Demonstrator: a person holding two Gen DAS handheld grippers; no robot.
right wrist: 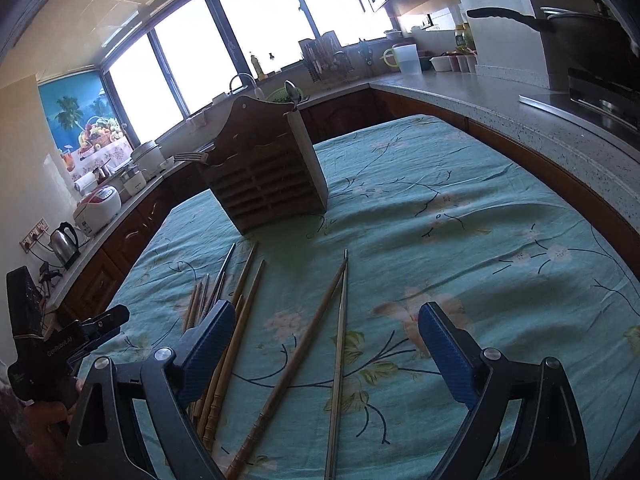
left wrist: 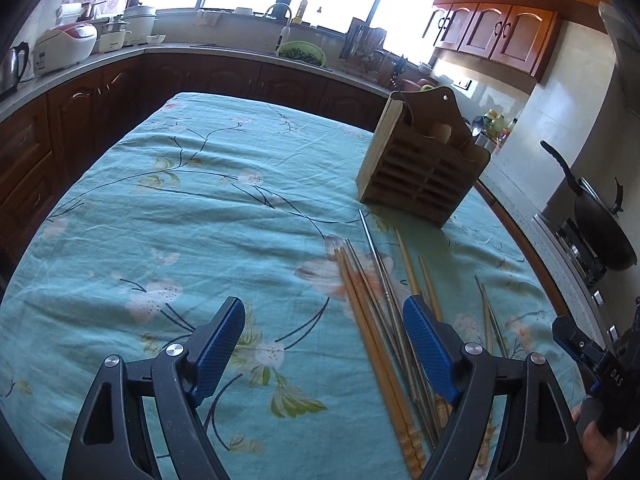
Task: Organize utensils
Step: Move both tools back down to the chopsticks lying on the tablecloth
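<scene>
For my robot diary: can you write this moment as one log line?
left claw: open, empty | right claw: open, empty | chopsticks: on tablecloth | wooden holder: upright

One wooden utensil holder [right wrist: 268, 168] stands on the tablecloth [right wrist: 460, 240]. One spoon [right wrist: 293, 94] and one fork [right wrist: 192, 157] sit in it. Loose chopsticks [right wrist: 240, 320] lie clustered; exact count unclear.

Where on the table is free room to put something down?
Free: the floral teal tablecloth left of the wooden utensil holder, and right of the holder. Crowded: the wooden and metal chopsticks lying in front of the holder.
</scene>
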